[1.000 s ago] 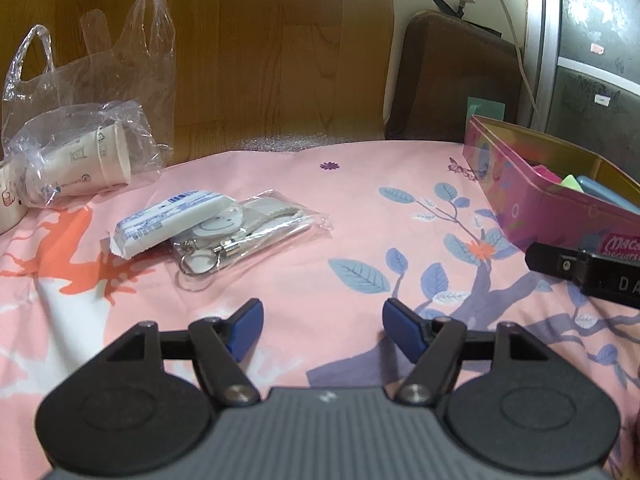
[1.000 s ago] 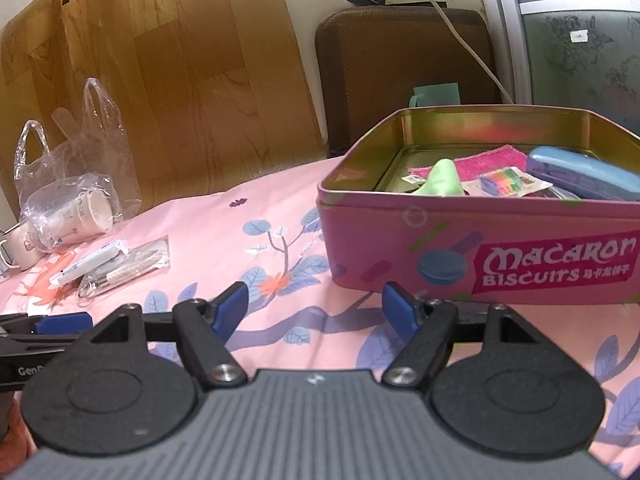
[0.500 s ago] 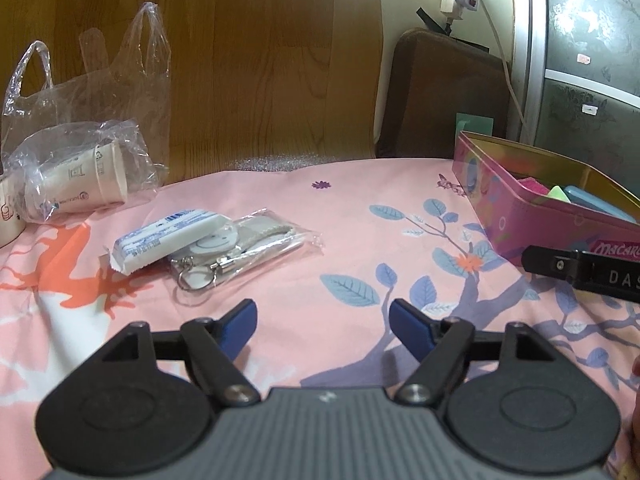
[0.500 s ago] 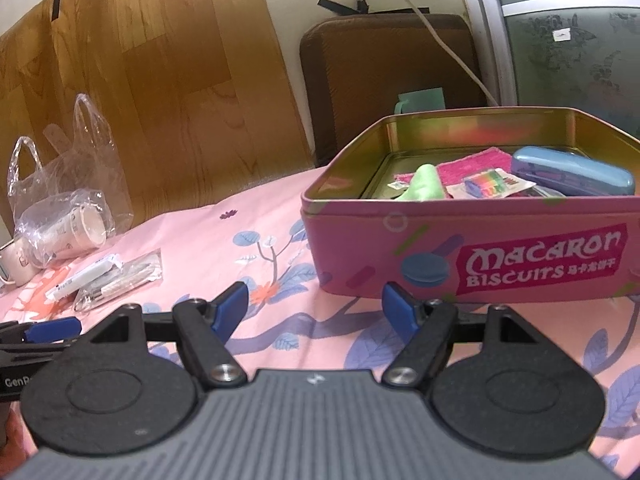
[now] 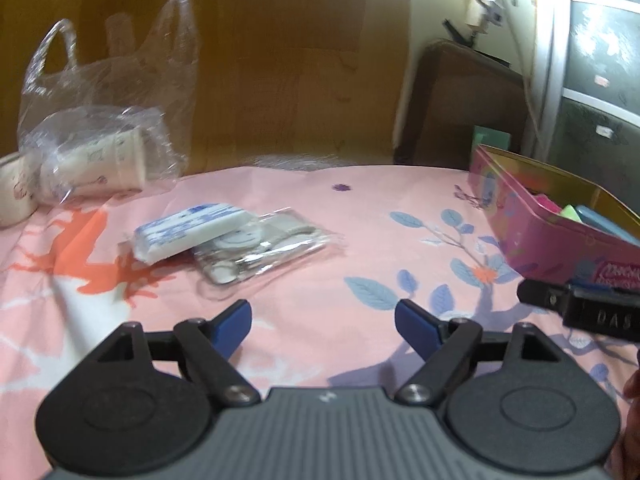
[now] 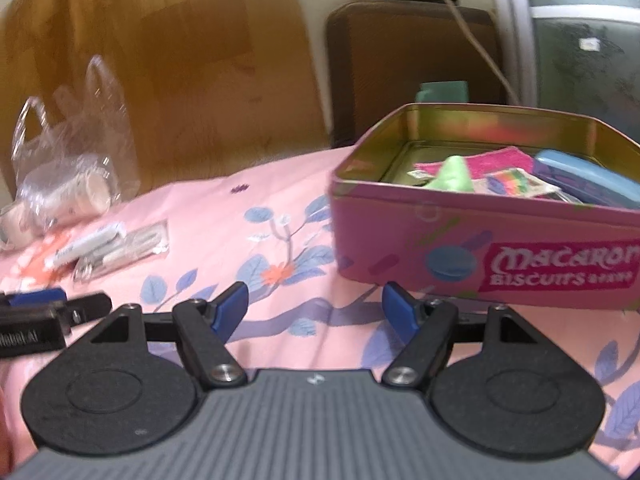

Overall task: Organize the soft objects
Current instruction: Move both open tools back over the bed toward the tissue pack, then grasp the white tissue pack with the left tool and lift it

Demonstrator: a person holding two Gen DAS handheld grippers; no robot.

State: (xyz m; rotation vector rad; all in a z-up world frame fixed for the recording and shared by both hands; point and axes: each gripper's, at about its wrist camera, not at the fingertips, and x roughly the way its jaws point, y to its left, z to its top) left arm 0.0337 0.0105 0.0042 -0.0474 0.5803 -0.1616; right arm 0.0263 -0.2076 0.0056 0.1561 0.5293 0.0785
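The left hand-held gripper is opening, nothing between its jaws; the right hand-held gripper gapes empty. The tissue packet lies at eleven o'clock on the pink cloth, the tin at two.

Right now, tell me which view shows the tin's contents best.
The right wrist view: it looks into the open tin at cloths and a blue case. The left wrist view catches only the tin's corner, contents barely peeking out.

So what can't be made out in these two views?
- Print on the white packet: left wrist view, motion blur.
- Contents of the clear pouch: the packet overlaps it; glare.
- Biscuit tin floor: right wrist view, near wall hides it.
- Tin's right end: cut off by the edge.
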